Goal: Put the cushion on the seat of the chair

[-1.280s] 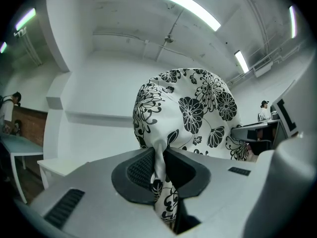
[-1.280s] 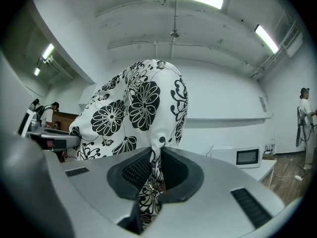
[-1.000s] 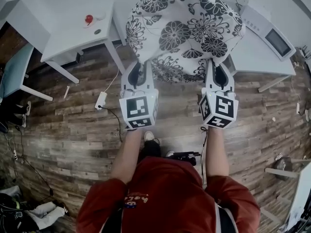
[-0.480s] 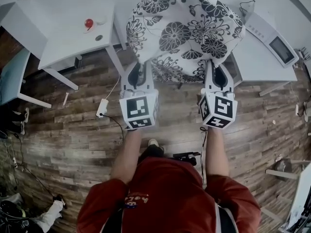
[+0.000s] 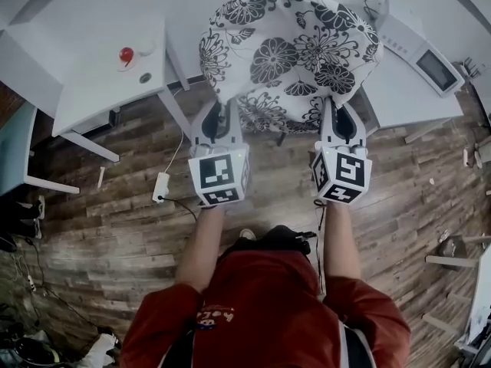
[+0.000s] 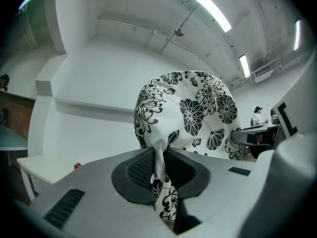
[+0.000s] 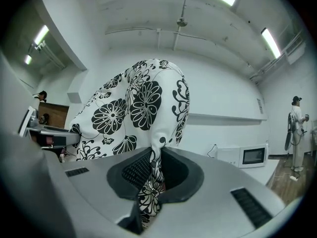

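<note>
Cushion [image 5: 288, 48], white with black flower print, is held in the air over the wooden floor [image 5: 115, 228], between two white tabletops; it lies on no seat. Left gripper [image 5: 222, 119] is closed on a thin fold of the cover at the near edge, and right gripper [image 5: 337, 117] is closed likewise on a second fold; in both gripper views only fabric is pinched, while the padded bulk stands beyond the jaws.

A teal seat-like surface [image 5: 14, 152] is cut off by the left edge; whether it is the chair cannot be told.

Risks, as judged:
- Cover may be pulled out of one gripper by the cushion's own weight, since only cloth is gripped; the cushion would then swing from the other.
- The view ahead is blocked by the bulk, so the red object [image 5: 126, 54] on the left tabletop [image 5: 100, 90] may be brushed.

Containers: only a microwave [image 5: 430, 64], door shut, contents unseen.
</note>
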{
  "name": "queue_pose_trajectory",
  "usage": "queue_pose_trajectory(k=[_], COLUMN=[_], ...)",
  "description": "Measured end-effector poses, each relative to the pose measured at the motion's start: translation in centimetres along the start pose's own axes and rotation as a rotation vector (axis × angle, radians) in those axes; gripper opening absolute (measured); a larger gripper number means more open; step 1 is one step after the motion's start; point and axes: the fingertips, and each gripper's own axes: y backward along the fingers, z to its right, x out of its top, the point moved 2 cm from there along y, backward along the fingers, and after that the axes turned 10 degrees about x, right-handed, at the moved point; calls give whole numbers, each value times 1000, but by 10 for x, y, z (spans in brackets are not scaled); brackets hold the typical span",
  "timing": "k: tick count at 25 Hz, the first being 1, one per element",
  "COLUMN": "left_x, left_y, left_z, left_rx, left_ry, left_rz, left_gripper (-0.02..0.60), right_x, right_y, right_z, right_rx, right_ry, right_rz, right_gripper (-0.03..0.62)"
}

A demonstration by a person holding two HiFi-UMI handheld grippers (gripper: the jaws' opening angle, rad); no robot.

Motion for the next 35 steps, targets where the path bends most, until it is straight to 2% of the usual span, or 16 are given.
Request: queue_pose_trajectory(k=[7, 14, 19, 35], left_x=[-1, 1, 0, 2], left_y=[-2, 15, 12, 16], left_z=[1, 8, 8, 11], left_rx=[-12, 100, 111, 153], left_ry=[1, -11, -12, -27], left_rz=[30, -46, -15, 11], left_gripper=[67, 67, 67, 67], right_x=[-1, -4, -2, -3], right_y=[-1, -5, -10, -13], right_z=[1, 6, 9, 10], right_rx=[-17, 103, 112, 152], right_ry=[8, -35, -23, -29], right_rz=[29, -25, 10, 47], right_gripper=[54, 54, 54, 54])
